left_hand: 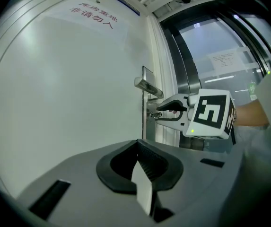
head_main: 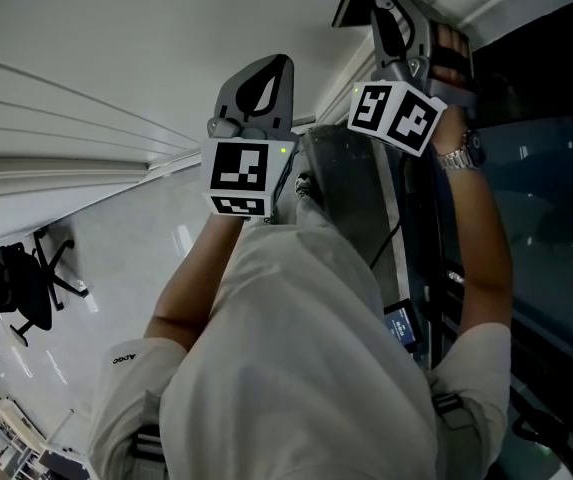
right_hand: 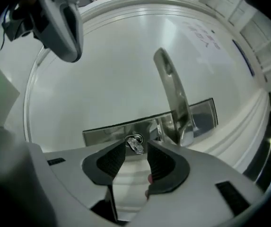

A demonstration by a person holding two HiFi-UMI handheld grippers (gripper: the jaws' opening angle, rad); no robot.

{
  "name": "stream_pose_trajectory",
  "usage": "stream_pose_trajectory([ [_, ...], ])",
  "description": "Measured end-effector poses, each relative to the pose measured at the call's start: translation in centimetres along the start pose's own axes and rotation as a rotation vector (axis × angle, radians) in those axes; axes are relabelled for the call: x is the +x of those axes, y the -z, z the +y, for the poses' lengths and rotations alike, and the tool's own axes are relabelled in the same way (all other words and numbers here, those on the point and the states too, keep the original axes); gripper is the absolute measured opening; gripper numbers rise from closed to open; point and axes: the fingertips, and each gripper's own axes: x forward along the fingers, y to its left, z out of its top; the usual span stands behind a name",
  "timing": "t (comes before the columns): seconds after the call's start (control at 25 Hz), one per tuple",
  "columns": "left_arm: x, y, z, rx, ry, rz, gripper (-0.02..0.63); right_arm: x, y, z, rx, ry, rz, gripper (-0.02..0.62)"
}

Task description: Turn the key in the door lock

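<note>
The right tool [right_hand: 136,151] stands apart around the key [right_hand: 135,144] seated in the door lock [right_hand: 108,130], not gripping. The left tool [left_hand: 139,150] is closed and idle. Any further turn needs a regrasp.

Off to the left in the head view there's a black office chair [head_main: 21,288] sitting on a shiny pale floor [head_main: 156,258], well apart from everything else. There's more furniture down in the bottom-left corner, but it's way too small to make out. The right side is all dark glass [head_main: 551,208], with a small lit screen [head_main: 402,324] by its frame, no idea what it is. The left gripper view shows a white paper notice [left_hand: 226,60] stuck on the glass, print unreadable. Red characters [left_hand: 93,14] are printed up high, with a blue strip [left_hand: 125,4] just beside them. A metal lever handle [right_hand: 172,96] sticks out too.
</note>
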Motion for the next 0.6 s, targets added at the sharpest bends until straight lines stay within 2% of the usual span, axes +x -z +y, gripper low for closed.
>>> stream_pose_trajectory([
  [0.12, -0.1, -0.08, 0.03, 0.0, -0.003, -0.002, 0.009, 0.23, -0.42, 0.04, -0.098, 0.036, -0.012, 0.142],
  [0.24, -0.12, -0.16, 0.03, 0.0, -0.007, -0.004, 0.009, 0.32, -0.35, 0.16, -0.156, 0.053, -0.007, 0.087],
  [0.32, -0.17, -0.09, 0.1, -0.001, -0.011, -0.003, 0.009, 0.28, -0.27, 0.29, -0.177, 0.071, 0.002, 0.078],
  [0.4, -0.23, -0.07, 0.16, 0.0, -0.013, -0.003, 0.009, 0.21, -0.26, 0.28, -0.135, 0.076, 0.013, 0.077],
  [0.6, -0.28, -0.11, 0.37, -0.002, -0.018, -0.003, 0.009, 0.13, -0.38, -0.04, 0.051, 0.073, 0.008, 0.071],
])
